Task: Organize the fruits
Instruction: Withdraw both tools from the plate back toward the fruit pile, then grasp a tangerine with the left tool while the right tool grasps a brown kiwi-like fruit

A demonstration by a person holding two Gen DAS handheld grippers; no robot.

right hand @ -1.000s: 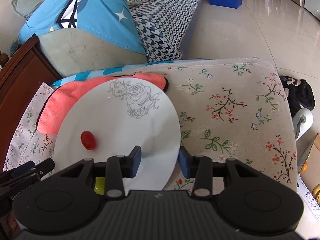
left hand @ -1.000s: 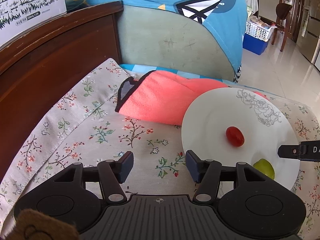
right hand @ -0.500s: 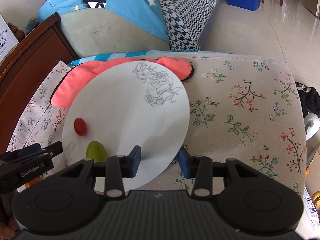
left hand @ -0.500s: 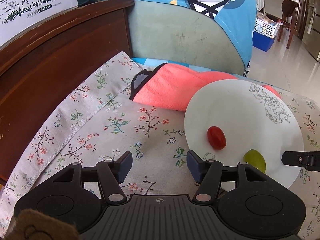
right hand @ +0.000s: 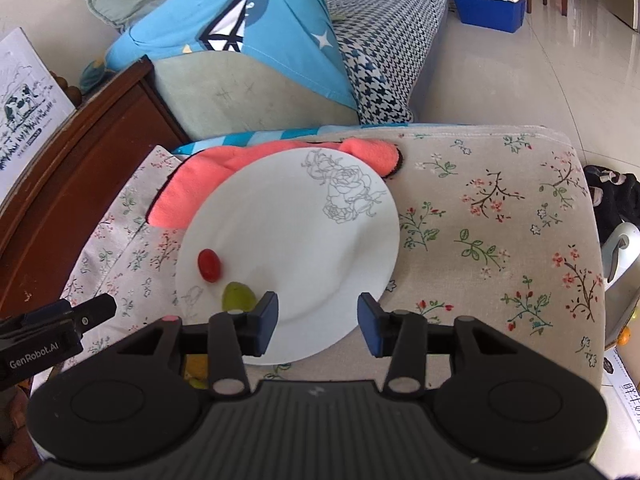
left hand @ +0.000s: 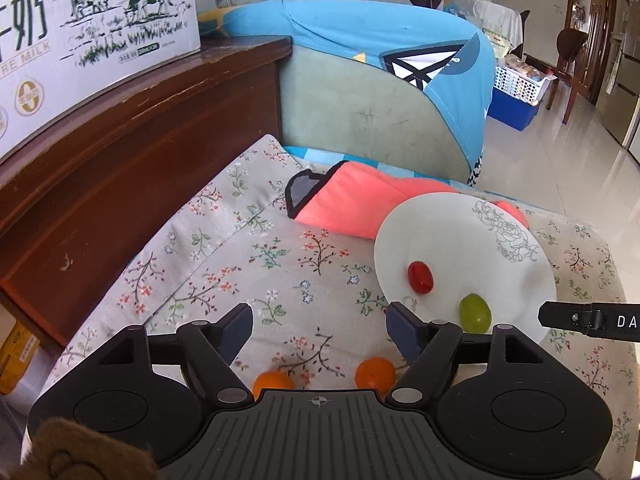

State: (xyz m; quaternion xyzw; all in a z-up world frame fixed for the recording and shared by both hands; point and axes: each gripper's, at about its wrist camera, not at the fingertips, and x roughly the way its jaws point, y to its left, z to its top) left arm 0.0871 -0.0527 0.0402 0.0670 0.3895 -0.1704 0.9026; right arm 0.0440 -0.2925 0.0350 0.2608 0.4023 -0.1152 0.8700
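Note:
A white plate point(left hand: 460, 232) with a rose drawing lies on the floral cloth. It holds a red cherry tomato point(left hand: 420, 277) and a green grape point(left hand: 475, 313). Two orange fruits point(left hand: 274, 384) point(left hand: 375, 374) lie on the cloth just under my left gripper point(left hand: 319, 316), whose jaws are opening with nothing between them. In the right wrist view, my right gripper point(right hand: 318, 306) hovers over the near edge of the plate point(right hand: 296, 220), its jaws opening and empty. The tomato point(right hand: 209, 265) and grape point(right hand: 239, 297) sit to its left.
A pink cloth point(left hand: 360, 204) lies under the plate's far edge. A dark wooden cabinet point(left hand: 120, 152) with a milk carton box point(left hand: 80, 20) borders the left side. A sofa with a blue cushion point(left hand: 380, 80) stands behind. Tiled floor lies beyond the cushion's right edge point(right hand: 580, 152).
Both grippers have drawn back and risen, so the plate looks smaller. Both pairs of jaws stand wider. Two orange fruits have come into view beneath my left gripper.

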